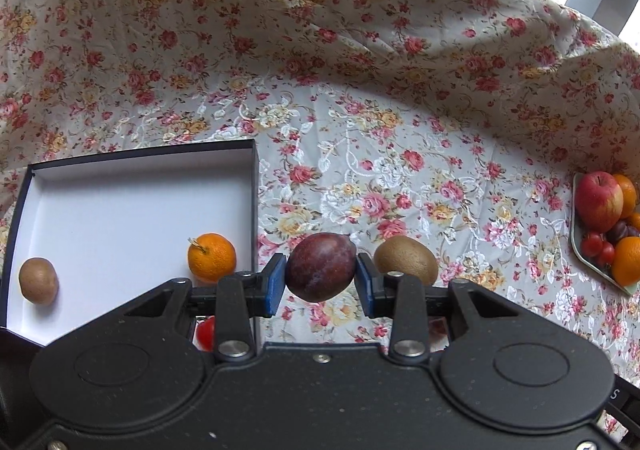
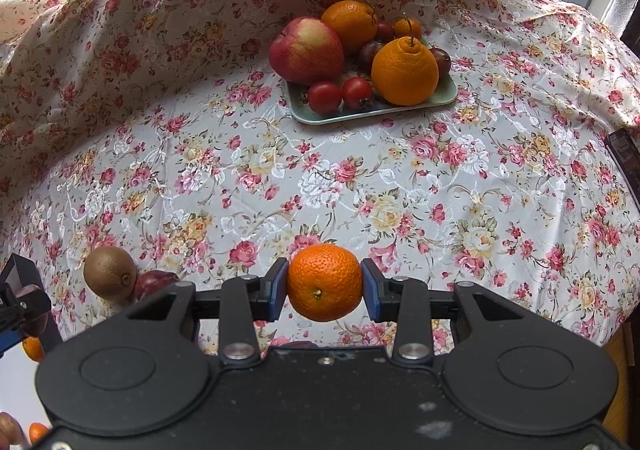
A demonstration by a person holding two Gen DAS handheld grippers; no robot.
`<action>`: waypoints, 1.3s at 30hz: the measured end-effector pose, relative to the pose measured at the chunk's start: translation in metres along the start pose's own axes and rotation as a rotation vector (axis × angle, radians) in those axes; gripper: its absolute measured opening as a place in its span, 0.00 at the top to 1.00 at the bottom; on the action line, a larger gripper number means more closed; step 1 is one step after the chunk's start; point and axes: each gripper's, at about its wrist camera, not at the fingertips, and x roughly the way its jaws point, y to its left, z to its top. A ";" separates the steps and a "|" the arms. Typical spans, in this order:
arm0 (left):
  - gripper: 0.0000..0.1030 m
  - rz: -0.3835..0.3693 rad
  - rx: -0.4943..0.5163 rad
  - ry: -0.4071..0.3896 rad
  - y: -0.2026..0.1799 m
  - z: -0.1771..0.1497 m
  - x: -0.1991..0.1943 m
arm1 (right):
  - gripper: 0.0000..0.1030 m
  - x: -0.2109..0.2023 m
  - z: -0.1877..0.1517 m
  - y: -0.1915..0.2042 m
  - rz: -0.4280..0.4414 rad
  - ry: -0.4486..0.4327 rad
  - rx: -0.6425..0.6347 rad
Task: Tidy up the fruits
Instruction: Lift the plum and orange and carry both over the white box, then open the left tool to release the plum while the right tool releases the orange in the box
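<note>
Left gripper (image 1: 321,277) pinching a plum (image 1: 320,266), long axis across the pads, above the floral tabletop (image 1: 460,178) beside the box (image 1: 132,206). Right gripper (image 2: 324,286) clamped on a mandarin (image 2: 324,282), stem end facing the camera.

tomato (image 1: 206,332): half hidden by hand-held gripper | tray (image 1: 576,246): cut by right edge

Flowered tablecloth (image 2: 280,178), green fruit tray (image 2: 372,112), black white-lined box (image 1: 132,210), loose kiwi (image 1: 406,260) beside it
</note>
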 end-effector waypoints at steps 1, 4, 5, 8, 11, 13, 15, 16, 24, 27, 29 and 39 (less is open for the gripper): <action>0.56 0.010 -0.006 -0.008 0.005 0.001 -0.001 | 0.63 -0.001 -0.001 0.005 0.006 0.000 -0.006; 0.56 0.035 -0.023 -0.023 0.024 0.006 -0.004 | 0.63 -0.003 -0.003 0.021 0.023 -0.001 -0.026; 0.56 0.041 -0.029 -0.026 0.030 0.007 -0.005 | 0.63 -0.003 -0.004 0.026 0.028 -0.001 -0.033; 0.56 0.063 -0.047 -0.039 0.048 0.011 -0.008 | 0.63 -0.004 -0.008 0.045 0.043 -0.002 -0.055; 0.56 0.083 -0.071 -0.051 0.068 0.016 -0.009 | 0.63 -0.006 -0.014 0.065 0.057 -0.011 -0.089; 0.56 0.091 -0.086 -0.054 0.082 0.018 -0.009 | 0.63 -0.008 -0.018 0.079 0.068 -0.026 -0.115; 0.56 0.099 -0.104 -0.052 0.096 0.020 -0.009 | 0.63 -0.011 -0.024 0.097 0.087 -0.049 -0.154; 0.56 0.104 -0.114 -0.049 0.103 0.021 -0.008 | 0.63 -0.012 -0.026 0.103 0.096 -0.057 -0.168; 0.56 0.154 -0.169 -0.027 0.150 0.022 0.001 | 0.63 -0.021 -0.045 0.159 0.203 -0.066 -0.241; 0.56 0.167 -0.192 -0.010 0.167 0.022 0.007 | 0.63 -0.025 -0.056 0.182 0.237 -0.079 -0.290; 0.56 0.172 -0.204 -0.002 0.176 0.022 0.009 | 0.63 -0.027 -0.063 0.197 0.258 -0.090 -0.325; 0.56 0.187 -0.252 0.033 0.214 0.018 0.021 | 0.63 -0.035 -0.110 0.263 0.365 -0.112 -0.514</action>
